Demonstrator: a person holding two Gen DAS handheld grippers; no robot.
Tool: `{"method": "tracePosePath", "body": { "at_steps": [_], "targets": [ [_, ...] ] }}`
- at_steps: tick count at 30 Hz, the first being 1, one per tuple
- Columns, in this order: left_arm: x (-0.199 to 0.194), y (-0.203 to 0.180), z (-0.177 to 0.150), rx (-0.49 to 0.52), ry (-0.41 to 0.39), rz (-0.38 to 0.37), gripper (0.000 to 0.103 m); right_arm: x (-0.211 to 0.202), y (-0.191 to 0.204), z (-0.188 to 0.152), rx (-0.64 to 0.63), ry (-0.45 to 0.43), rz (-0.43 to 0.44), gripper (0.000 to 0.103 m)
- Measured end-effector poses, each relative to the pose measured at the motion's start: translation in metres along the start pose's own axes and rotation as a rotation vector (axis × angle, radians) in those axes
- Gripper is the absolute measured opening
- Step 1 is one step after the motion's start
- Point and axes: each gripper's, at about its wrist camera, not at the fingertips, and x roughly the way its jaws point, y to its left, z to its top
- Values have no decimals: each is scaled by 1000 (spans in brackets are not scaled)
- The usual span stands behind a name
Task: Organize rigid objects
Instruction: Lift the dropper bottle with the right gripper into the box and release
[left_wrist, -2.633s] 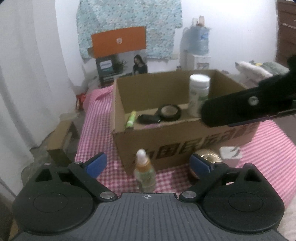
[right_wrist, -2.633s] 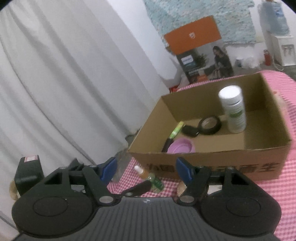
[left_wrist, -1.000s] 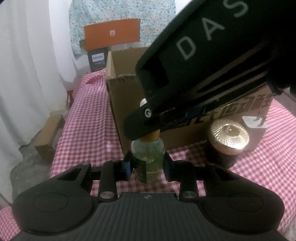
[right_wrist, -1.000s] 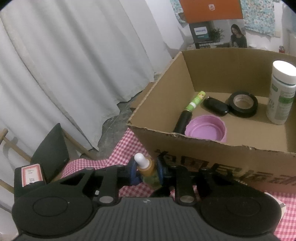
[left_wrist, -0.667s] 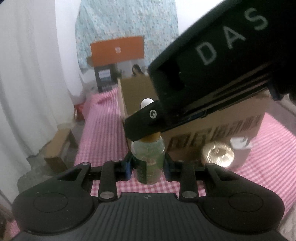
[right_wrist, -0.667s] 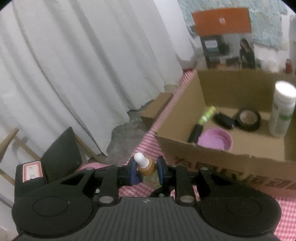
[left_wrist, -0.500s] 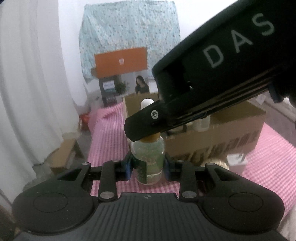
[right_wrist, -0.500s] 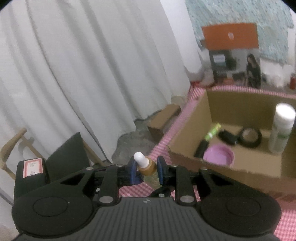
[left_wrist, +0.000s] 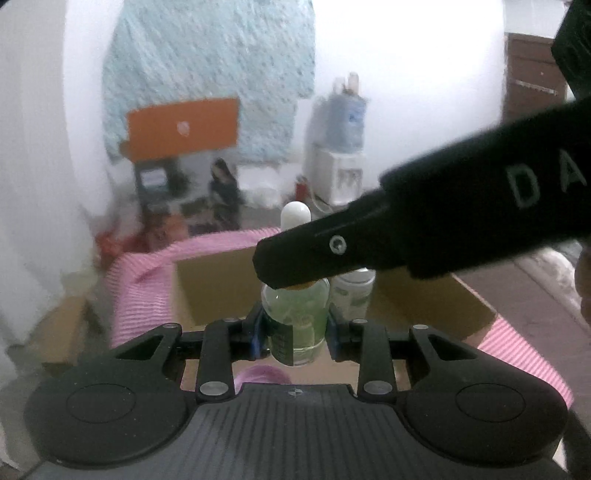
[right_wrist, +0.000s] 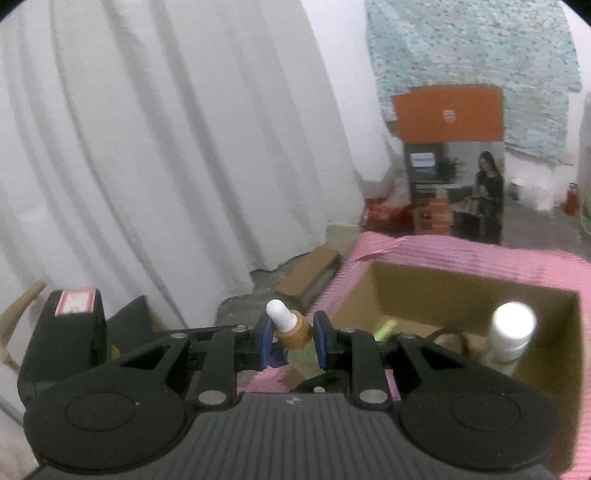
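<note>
From my left wrist camera, the left gripper (left_wrist: 294, 338) is clamped on the glass body of a dropper bottle (left_wrist: 295, 314), which stands upright between its blue-padded fingers (left_wrist: 258, 338), above the open cardboard box (left_wrist: 210, 284). The right gripper's black arm crosses from the right edge and hides the bottle's neck; only the white bulb shows above it. Behind the bottle a white-capped plastic bottle (left_wrist: 352, 291) stands in the box, and a purple lid (left_wrist: 262, 374) peeks out low in the frame. The box sits on a bench covered in pink checked cloth (left_wrist: 144, 266).

From my right wrist camera, the right gripper (right_wrist: 291, 339) is clenched on the amber collar of the same dropper bottle (right_wrist: 291, 330), held beside the box's (right_wrist: 424, 291) left wall. The white-capped bottle (right_wrist: 511, 330) stands inside, blurred. White curtains (right_wrist: 166, 147) hang on the left.
</note>
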Motion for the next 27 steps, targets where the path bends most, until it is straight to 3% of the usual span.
{"method": "tracePosePath", "body": {
  "at_steps": [7,16,27],
  "targets": [
    [72,-2,4,-3,165,-47,31,35,-66,18,95,105,-39,26],
    [132,8,-1,-32,358,-44,31,88,-138,4,251,225,-19,26],
    [149,12,2,-46,448,-36,32,116,-171,-19,327,318,18,26]
  ]
}}
